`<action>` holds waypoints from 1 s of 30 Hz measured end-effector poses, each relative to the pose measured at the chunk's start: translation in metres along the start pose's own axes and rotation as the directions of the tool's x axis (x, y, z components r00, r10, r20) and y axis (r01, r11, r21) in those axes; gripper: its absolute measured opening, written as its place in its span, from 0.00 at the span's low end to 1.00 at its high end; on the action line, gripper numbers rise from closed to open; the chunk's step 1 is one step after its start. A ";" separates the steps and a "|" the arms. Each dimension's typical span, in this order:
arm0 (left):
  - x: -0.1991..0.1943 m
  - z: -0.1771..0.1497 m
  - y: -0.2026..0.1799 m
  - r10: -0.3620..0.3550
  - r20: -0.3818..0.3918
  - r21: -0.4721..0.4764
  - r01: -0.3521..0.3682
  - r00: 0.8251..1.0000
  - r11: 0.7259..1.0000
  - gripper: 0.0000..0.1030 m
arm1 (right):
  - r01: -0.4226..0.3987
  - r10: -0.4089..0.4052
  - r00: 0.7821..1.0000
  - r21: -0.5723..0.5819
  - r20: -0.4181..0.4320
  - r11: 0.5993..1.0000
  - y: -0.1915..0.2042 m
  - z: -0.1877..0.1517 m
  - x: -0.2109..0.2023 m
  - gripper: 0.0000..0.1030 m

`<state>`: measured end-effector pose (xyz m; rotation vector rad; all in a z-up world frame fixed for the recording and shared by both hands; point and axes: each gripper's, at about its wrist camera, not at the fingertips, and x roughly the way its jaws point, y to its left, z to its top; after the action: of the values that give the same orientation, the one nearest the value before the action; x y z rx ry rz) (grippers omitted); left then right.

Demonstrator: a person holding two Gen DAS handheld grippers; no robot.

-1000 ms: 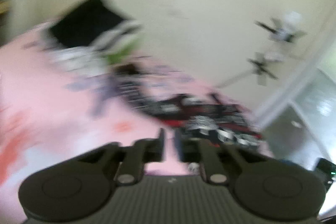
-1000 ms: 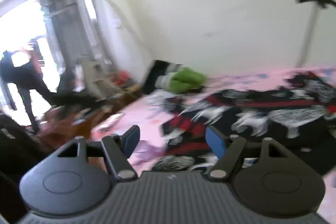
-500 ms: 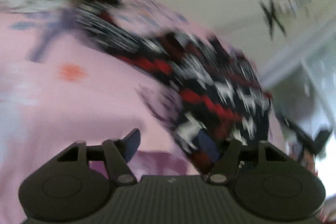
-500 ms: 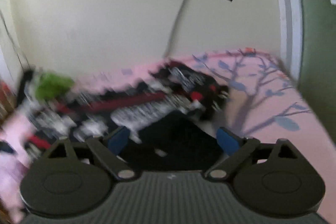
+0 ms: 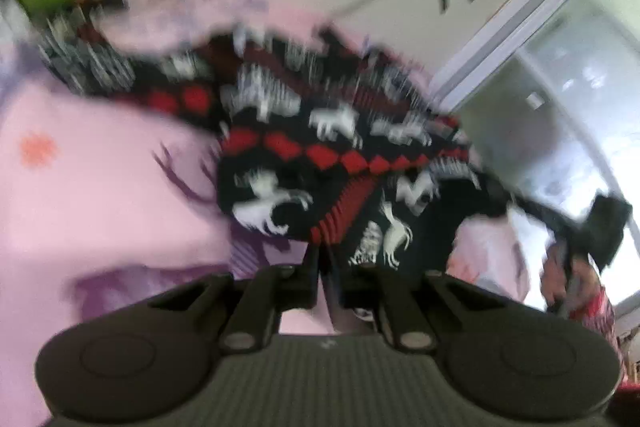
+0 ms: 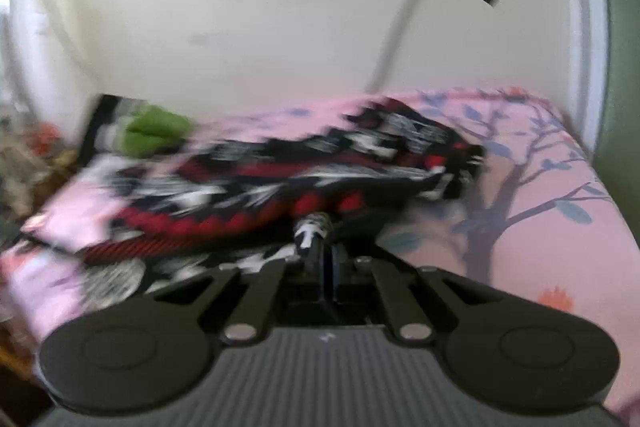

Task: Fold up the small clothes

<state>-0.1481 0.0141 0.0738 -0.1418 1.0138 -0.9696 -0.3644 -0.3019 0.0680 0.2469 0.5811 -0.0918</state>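
Both your tongs, left tongs (image 5: 325, 263) and right tongs (image 6: 325, 255), are clamped on the near edge of the patterned garment (image 5: 320, 147) lying crumpled on the pink bed (image 6: 560, 187). Thin, bunched grips may slip when lifted, spoiling the fold.

A bedroom in a home. A bed (image 6: 560, 211) with a pink tree-print sheet stands against a cream wall (image 6: 240, 27). Clothes (image 6: 160, 131) lie piled on it.

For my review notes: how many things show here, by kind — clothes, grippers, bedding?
Patterned black, red and white garment: 1
Green cloth item: 1, too blurred to identify
Grippers: 2, left gripper, right gripper
Pink bedsheet: 1
Total: 5
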 end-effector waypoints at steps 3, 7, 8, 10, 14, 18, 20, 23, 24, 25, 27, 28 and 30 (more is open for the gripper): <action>-0.068 -0.009 0.005 0.039 0.129 0.033 -0.043 0.991 0.999 0.02 | -0.123 0.126 0.991 -0.091 0.031 0.988 0.031 -0.018 -0.073 0.00; -0.113 -0.029 0.022 0.101 0.181 0.008 -0.104 0.978 0.995 0.03 | -0.220 0.219 0.975 -0.179 -0.024 0.959 0.051 -0.046 -0.120 0.29; -0.115 -0.032 0.030 0.126 0.182 -0.015 -0.125 0.975 0.992 0.09 | -0.174 0.176 0.984 -0.180 -0.004 0.968 0.049 -0.047 -0.119 0.42; -0.105 -0.032 0.042 0.130 0.153 -0.073 -0.120 0.980 0.990 0.19 | -0.089 0.095 0.994 -0.103 0.056 0.991 0.031 -0.038 -0.105 0.44; -0.058 -0.033 0.045 0.073 0.077 -0.130 -0.062 0.994 0.990 0.39 | -0.022 0.016 0.998 0.117 0.059 0.993 -0.007 -0.015 -0.057 0.49; 0.001 -0.031 0.017 -0.037 -0.019 -0.089 0.035 0.999 0.995 0.61 | -0.016 0.020 0.999 0.110 -0.040 0.994 -0.002 -0.005 -0.010 0.52; 0.030 -0.032 0.002 -0.057 -0.082 -0.053 0.052 0.995 0.997 0.77 | 0.022 -0.014 0.998 0.115 -0.066 0.993 0.000 -0.007 0.009 0.52; 0.054 -0.037 -0.018 -0.020 -0.096 0.023 0.022 0.995 0.999 0.76 | 0.080 -0.066 0.993 0.153 -0.093 0.985 -0.014 -0.011 0.026 0.52; 0.058 -0.037 -0.024 -0.002 -0.111 0.049 0.008 0.994 0.999 0.36 | 0.108 -0.092 0.990 0.160 -0.105 0.981 -0.016 -0.013 0.032 0.52; 0.059 -0.036 -0.027 0.005 -0.136 0.066 0.004 0.991 0.998 0.09 | 0.121 -0.104 0.988 0.161 -0.111 0.980 -0.018 -0.014 0.037 0.52; 0.047 -0.038 -0.021 -0.050 -0.196 0.031 0.057 0.979 0.998 0.06 | 0.116 -0.098 0.989 0.173 -0.109 0.978 -0.021 -0.014 0.044 0.52; 0.028 -0.042 -0.019 -0.062 -0.176 0.043 0.071 0.982 0.997 0.06 | 0.106 -0.089 0.991 0.177 -0.102 0.978 -0.020 -0.013 0.046 0.52; -0.016 -0.051 -0.016 -0.040 -0.131 0.085 0.052 0.991 0.995 0.06 | 0.088 -0.076 0.994 0.165 -0.080 0.982 -0.016 -0.008 0.048 0.52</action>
<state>-0.2003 0.0327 0.0642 -0.0292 1.0877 -1.0750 -0.3312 -0.3165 0.0321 0.3916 0.6574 -0.2130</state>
